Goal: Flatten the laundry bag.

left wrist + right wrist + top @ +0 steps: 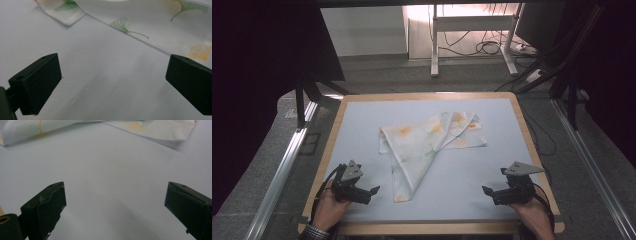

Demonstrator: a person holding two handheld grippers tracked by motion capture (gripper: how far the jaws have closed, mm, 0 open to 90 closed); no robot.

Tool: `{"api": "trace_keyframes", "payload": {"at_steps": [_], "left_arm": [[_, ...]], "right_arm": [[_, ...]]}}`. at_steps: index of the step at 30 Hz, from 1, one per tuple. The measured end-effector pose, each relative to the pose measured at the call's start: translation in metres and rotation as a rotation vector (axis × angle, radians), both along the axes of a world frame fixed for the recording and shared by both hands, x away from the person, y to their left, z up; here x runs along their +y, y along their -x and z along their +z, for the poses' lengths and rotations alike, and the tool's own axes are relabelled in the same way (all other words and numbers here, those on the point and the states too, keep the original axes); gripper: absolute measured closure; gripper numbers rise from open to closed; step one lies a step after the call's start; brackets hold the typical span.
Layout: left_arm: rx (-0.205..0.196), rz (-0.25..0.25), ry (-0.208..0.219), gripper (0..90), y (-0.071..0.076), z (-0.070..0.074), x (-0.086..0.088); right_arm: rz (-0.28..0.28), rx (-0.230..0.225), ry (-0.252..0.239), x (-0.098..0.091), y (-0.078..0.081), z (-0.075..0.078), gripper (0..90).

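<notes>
Resting low: left hand-held gripper (371, 191) near the worktop's near-left corner, held in the person's left hand (328, 211), jaws pointing toward the cloth
Left gripper state: jaws spread wide, nothing between them; in the left gripper view only bare white surface lies between the two black pads
Right hand-held gripper (488, 192): near the worktop's near-right corner, held in the right hand (532, 212), jaws pointing inward toward the left gripper
Right gripper state: jaws wide apart, nothing held; bare surface between them in the right gripper view
Cloth (427, 142): white fabric printed with green and orange ginkgo leaves, lying folded and flat ahead of and between both grippers, touching neither
Cloth shape: one long flap narrows to a point (401, 198) lying just beside the left gripper's jaw tips, on their inner side; the wider part lies farther ahead
Cloth from left gripper: folded edge (140, 40) runs diagonally just ahead of the jaws, a small corner (68, 22) ahead-left
Cloth from right gripper: well ahead, edge (155, 141) across the top of the right gripper view
Worktop (362, 125): white mat with a wooden border (331, 145)
Beyond the worktop: grey floor, metal desk legs (434, 45), loose cables (482, 47)
</notes>
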State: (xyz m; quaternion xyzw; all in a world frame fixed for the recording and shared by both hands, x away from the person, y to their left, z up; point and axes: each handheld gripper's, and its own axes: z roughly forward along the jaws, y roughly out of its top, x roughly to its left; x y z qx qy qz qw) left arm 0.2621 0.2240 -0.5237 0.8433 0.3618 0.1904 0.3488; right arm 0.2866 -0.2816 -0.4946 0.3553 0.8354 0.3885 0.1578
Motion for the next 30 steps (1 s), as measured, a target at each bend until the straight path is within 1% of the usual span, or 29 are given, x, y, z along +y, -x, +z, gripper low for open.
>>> {"api": "trace_keyframes", "payload": {"at_steps": [6,9,13,14,17,21,23,25,30], "left_arm": [[-0.003,-0.004,-0.029,0.0,0.003,0.001,-0.006],[-0.010,-0.007,-0.054,0.0,0.005,0.002,-0.010],[0.011,-0.018,0.004,0.0,0.006,0.006,-0.013],[0.012,-0.027,0.005,0.0,0.006,0.008,-0.014],[0.008,-0.035,0.004,0.9,0.009,0.010,-0.019],[-0.001,-0.060,0.024,3.9,0.011,0.013,-0.025],[-0.003,-0.064,0.027,5.4,0.012,0.013,-0.026],[-0.003,-0.082,0.037,7.5,0.013,0.014,-0.030],[0.012,-0.118,0.052,11.3,0.013,0.014,-0.039]], "right_arm": [[-0.001,-0.001,0.005,0.001,0.000,-0.001,3.7],[0.001,0.000,0.008,0.001,0.000,-0.001,3.7],[0.001,0.000,0.011,0.001,0.000,-0.001,3.7],[0.001,0.000,0.011,0.001,0.000,-0.001,3.7],[0.001,0.001,0.013,0.001,-0.001,-0.001,3.7],[0.002,0.002,0.018,0.002,-0.001,-0.002,3.7],[0.003,0.002,0.019,0.002,-0.001,-0.002,3.7],[0.005,0.000,0.020,0.002,-0.001,-0.002,3.7],[0.006,-0.001,0.020,0.002,-0.001,-0.002,3.7]]}}
